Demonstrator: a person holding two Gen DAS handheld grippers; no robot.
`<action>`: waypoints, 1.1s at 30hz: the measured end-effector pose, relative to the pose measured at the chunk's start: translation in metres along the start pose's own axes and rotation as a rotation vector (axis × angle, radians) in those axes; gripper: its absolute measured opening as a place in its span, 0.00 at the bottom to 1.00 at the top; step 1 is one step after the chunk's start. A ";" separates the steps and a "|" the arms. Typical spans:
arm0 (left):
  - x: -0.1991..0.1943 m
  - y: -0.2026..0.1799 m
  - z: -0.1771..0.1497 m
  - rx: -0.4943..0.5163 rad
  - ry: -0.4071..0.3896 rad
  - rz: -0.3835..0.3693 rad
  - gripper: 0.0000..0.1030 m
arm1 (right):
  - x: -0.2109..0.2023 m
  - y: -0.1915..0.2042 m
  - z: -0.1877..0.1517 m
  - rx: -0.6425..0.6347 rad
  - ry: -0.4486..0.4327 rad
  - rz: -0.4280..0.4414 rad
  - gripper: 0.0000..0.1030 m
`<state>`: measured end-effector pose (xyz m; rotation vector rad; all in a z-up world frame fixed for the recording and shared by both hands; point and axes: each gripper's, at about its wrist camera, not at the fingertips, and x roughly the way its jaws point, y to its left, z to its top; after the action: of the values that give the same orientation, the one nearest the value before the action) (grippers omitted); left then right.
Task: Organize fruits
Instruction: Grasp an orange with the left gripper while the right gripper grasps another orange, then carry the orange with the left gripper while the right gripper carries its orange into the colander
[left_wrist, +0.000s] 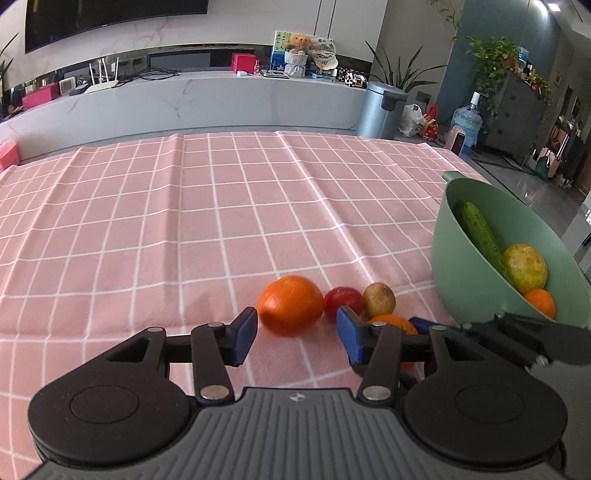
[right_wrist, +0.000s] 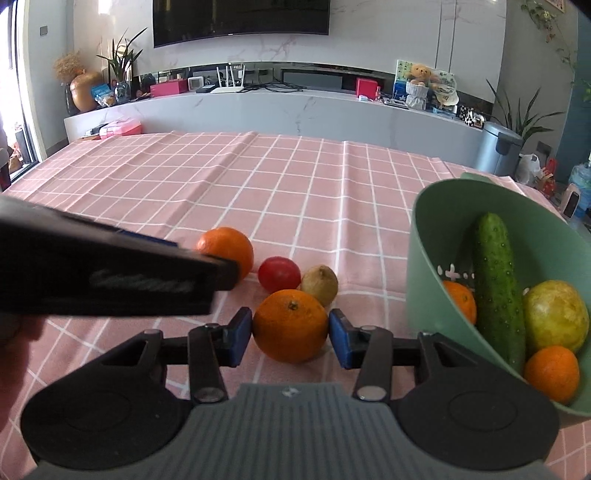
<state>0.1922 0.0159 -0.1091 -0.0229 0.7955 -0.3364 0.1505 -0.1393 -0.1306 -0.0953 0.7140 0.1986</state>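
Observation:
On the pink checked tablecloth lie two oranges, a red tomato (right_wrist: 279, 274) and a brownish-yellow fruit (right_wrist: 320, 285). My right gripper (right_wrist: 290, 338) is shut on the near orange (right_wrist: 290, 325), its pads touching both sides. My left gripper (left_wrist: 295, 338) is open just behind the far orange (left_wrist: 290, 304), which also shows in the right wrist view (right_wrist: 226, 248). The tilted green bowl (right_wrist: 421, 240) at right holds a cucumber (right_wrist: 496, 291), a yellow-green fruit (right_wrist: 556, 319) and two small oranges. The bowl also shows in the left wrist view (left_wrist: 465, 280).
The left gripper's black body (right_wrist: 110, 275) crosses the left of the right wrist view. The tablecloth (left_wrist: 184, 221) stretches far back to a marble counter (left_wrist: 221, 99). A grey bin (left_wrist: 382, 109) and a water bottle (left_wrist: 466, 123) stand on the floor beyond the table's right edge.

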 end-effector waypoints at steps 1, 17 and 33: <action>0.003 0.000 0.001 -0.002 -0.002 0.003 0.57 | 0.000 0.000 0.000 0.002 -0.001 0.001 0.41; 0.010 0.004 0.000 -0.025 0.011 0.001 0.46 | -0.002 -0.002 -0.004 0.018 -0.012 0.002 0.41; -0.051 -0.008 -0.007 -0.044 0.007 0.060 0.44 | -0.051 -0.008 0.007 0.010 -0.034 0.029 0.41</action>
<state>0.1523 0.0248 -0.0777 -0.0388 0.8086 -0.2628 0.1189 -0.1535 -0.0912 -0.0722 0.6827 0.2236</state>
